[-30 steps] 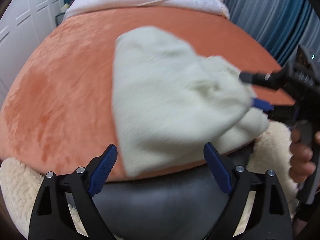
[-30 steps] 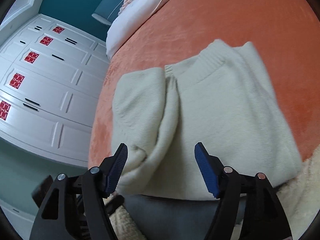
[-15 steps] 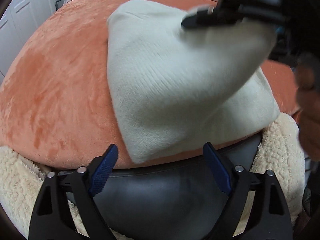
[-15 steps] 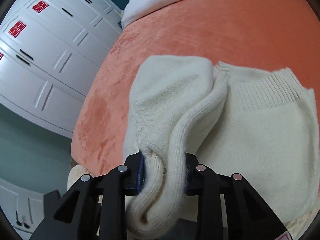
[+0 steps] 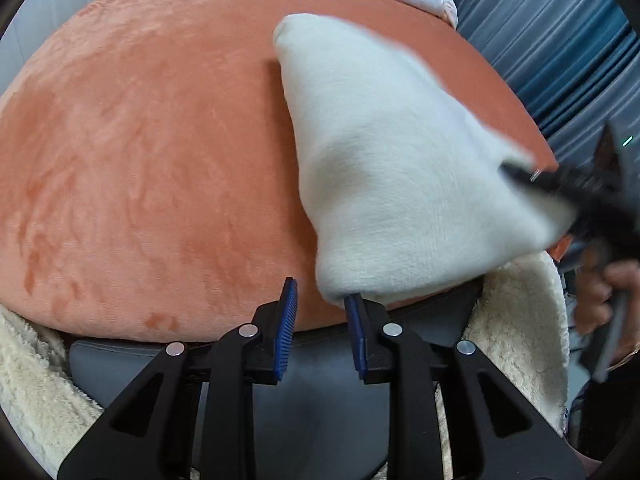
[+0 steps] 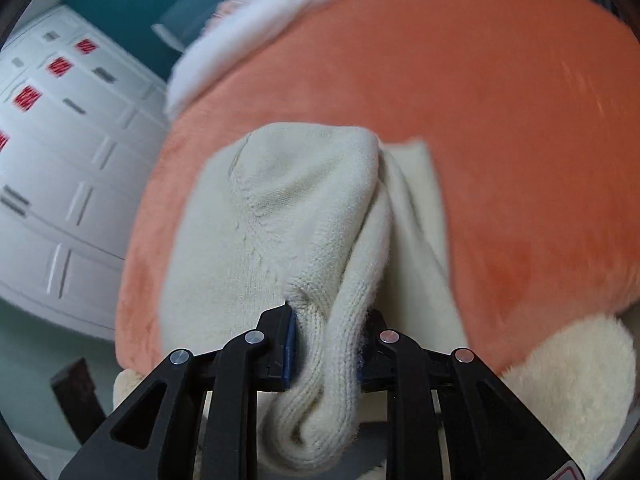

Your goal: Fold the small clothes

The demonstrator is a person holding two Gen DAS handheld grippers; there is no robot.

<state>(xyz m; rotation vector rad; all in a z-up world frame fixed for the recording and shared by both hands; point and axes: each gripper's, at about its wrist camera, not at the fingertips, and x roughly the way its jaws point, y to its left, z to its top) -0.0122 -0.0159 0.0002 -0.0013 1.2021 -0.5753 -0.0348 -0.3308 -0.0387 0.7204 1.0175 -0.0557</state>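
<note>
Midway across an orange plush bedspread (image 5: 160,160), a cream knit sweater (image 5: 392,168) fills the centre right of the left wrist view, its lower corner touching the blue pad of the left gripper's (image 5: 320,320) right finger. That gripper's jaws stand partly parted at the bottom centre of the frame with nothing pinched between them. At the right edge, blurred, the right gripper (image 5: 568,184) pulls the garment's far corner up and off the bedspread, a hand (image 5: 608,292) visible below it.

From the right wrist view, the right gripper (image 6: 326,348) is clamped on a bunched roll of the sweater (image 6: 296,216), ribbed knit bulging out between and below its fingers at the bottom centre. The rest of the garment spreads upward over the bedspread (image 6: 500,120). A fleecy cream blanket (image 6: 572,380) lies at the lower right, white cabinets (image 6: 60,160) with red stickers at the left, and white bedding (image 6: 240,32) along the top.
</note>
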